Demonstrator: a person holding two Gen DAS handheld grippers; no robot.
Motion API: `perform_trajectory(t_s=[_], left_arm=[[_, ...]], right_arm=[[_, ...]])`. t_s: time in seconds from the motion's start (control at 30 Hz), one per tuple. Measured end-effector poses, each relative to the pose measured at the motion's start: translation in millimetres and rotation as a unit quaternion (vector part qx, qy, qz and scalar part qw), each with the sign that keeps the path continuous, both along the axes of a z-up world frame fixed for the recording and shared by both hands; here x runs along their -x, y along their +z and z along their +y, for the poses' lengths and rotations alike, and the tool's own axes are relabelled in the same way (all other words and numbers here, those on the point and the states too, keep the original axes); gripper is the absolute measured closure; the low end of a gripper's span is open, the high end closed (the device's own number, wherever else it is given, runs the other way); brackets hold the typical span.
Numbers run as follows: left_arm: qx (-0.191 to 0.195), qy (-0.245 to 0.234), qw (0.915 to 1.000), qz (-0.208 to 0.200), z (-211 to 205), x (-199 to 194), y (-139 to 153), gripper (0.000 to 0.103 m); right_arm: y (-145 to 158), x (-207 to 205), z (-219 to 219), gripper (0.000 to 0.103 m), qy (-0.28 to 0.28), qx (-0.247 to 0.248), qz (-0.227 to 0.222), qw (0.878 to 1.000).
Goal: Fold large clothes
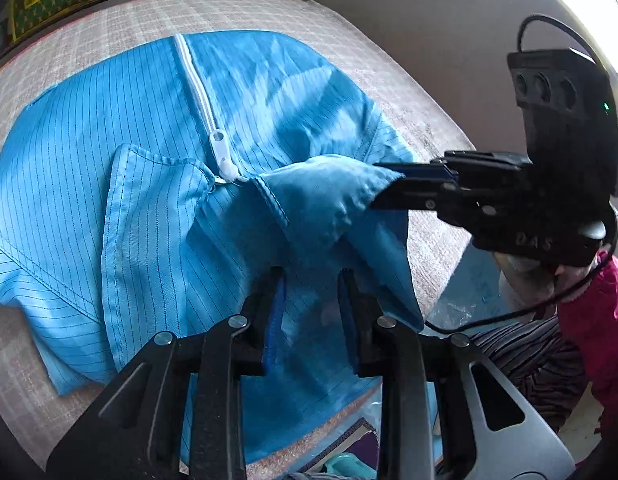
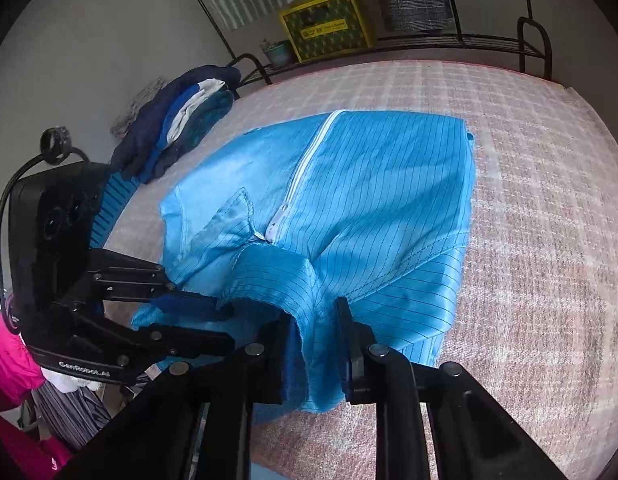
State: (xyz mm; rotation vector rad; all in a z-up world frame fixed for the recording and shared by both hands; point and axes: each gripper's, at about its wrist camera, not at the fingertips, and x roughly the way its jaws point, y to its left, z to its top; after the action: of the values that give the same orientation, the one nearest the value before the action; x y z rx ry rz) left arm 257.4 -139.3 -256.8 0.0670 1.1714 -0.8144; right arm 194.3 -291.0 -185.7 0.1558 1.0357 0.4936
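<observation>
Left wrist view: a blue pinstriped jacket (image 1: 121, 152) lies spread on a checked bed cover (image 1: 109, 28), filling the middle and left of the frame, its white zip (image 1: 197, 88) running down from the top centre to the collar (image 1: 149, 200). At the bottom centre the left gripper (image 1: 311, 280) has its fingers set narrow with jacket cloth between them; whether the pads press on it cannot be told. From the right of the frame the right gripper (image 1: 389, 184) reaches in level, its fingers closed on a bunched fold of the jacket near the collar. A pink sleeve (image 1: 589, 320) shows at the lower right.

Right wrist view: the jacket (image 2: 389, 200) lies in the middle of the frame on the bed cover (image 2: 529, 160), zip (image 2: 305, 164) slanting down to the collar (image 2: 229, 224). At the bottom centre the right gripper (image 2: 313, 316) pinches a raised fold of cloth between narrow fingers. At the left the left gripper (image 2: 225, 320) points in from the side, its tips at the jacket's near edge. A heap of dark clothes (image 2: 177, 120) sits on the bed at the upper left, and a yellow box (image 2: 325, 24) stands on a shelf at the top.
</observation>
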Motion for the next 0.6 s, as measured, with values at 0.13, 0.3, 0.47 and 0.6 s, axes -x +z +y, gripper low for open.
perform_trajectory(t_s=[0.13,0.3,0.47,0.6], left_arm=[[0.026,0.036,0.9988,-0.022,6.0,-20.3,12.6,0.084],[0.055,0.051,0.997,-0.015,5.7,-36.9,19.0,0.084],[0.05,0.041,0.9978,-0.013,-15.3,-41.0,17.8,0.084],[0.047,0.044,0.9976,-0.025,-17.9,-45.5,23.0,0.084]], right_arm=[[-6.6,0.1,6.2,0.086,0.011,0.005,0.009,1.0],[-12.0,1.1,11.2,0.086,0.021,0.002,0.015,1.0],[-7.4,-0.3,18.8,0.079,0.023,0.037,-0.017,0.999],[-4.5,-6.0,22.9,0.077,0.036,0.034,-0.037,0.998]])
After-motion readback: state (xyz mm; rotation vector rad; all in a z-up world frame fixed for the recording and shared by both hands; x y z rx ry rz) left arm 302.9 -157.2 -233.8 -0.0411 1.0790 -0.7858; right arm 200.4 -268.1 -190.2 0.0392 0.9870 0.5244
